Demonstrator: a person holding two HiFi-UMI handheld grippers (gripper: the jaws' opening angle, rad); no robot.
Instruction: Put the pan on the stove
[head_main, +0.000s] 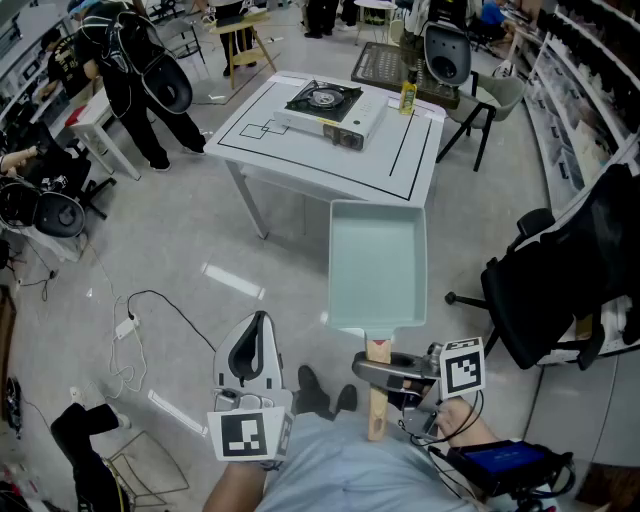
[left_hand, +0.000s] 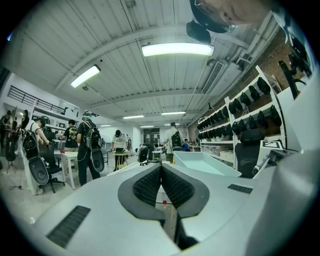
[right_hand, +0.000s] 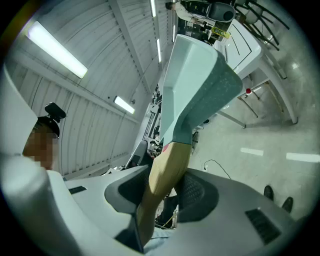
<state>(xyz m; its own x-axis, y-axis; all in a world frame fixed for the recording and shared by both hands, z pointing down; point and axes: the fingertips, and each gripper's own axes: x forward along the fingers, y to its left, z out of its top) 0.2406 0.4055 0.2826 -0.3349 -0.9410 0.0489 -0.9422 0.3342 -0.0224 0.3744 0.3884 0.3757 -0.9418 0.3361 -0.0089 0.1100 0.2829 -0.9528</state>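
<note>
Head view first: I see my right tongs (head_main: 388, 368) pinching the pan's wooden handle (head_main: 377, 405). The pale pan (head_main: 377, 262) juts ahead of them, well short of the stove (head_main: 325, 108) on the tabletop (head_main: 410, 165). Left gripper view: left tongs (left_hand: 161, 170) pressed together, empty. Right gripper view: the tongs clamp the handle, pan rising beyond.

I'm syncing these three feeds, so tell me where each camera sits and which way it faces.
Head view: on the person's head, looking steeply down at the floor and the table with the stove; the left tongs, right tongs, shirt and shoes show.
Left gripper view: on the left tongs, looking level into the room along shut, empty jaws.
Right gripper view: on the right tongs, looking along jaws clamped on the wooden handle of the pan.
Shared: all three show the pan.
</note>
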